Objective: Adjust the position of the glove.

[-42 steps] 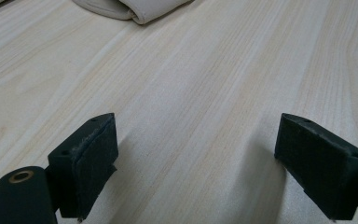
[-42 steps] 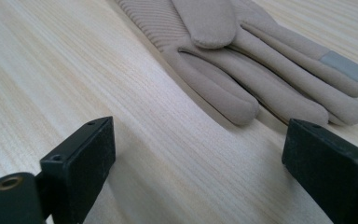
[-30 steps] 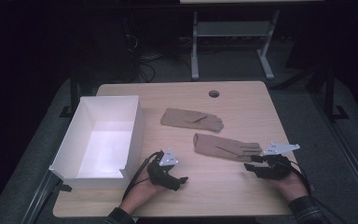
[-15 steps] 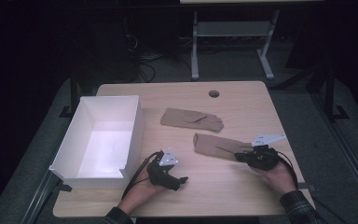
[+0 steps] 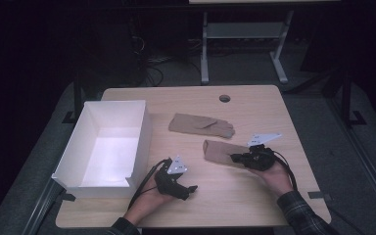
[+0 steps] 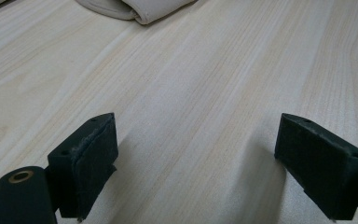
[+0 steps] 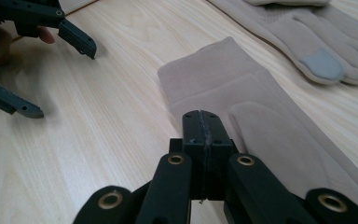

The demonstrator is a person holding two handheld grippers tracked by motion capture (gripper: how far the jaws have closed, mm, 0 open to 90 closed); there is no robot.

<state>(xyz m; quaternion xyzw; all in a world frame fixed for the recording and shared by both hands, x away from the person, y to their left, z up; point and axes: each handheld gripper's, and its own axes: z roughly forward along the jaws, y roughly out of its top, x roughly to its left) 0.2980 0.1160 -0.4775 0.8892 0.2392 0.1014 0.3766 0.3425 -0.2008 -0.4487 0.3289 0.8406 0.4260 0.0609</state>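
Wooden table [image 5: 254, 200], near glove [image 5: 223, 151], right gripper [image 5: 238, 157]

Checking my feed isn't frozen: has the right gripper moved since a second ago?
Yes. The right gripper has slid left across the table, from past the near glove's fingertip end onto the glove, its jaws closed.

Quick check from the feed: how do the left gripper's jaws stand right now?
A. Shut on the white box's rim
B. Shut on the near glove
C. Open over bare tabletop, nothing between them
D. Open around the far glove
C: in the left gripper view the left gripper has its jaws wide apart with only bare table between them.
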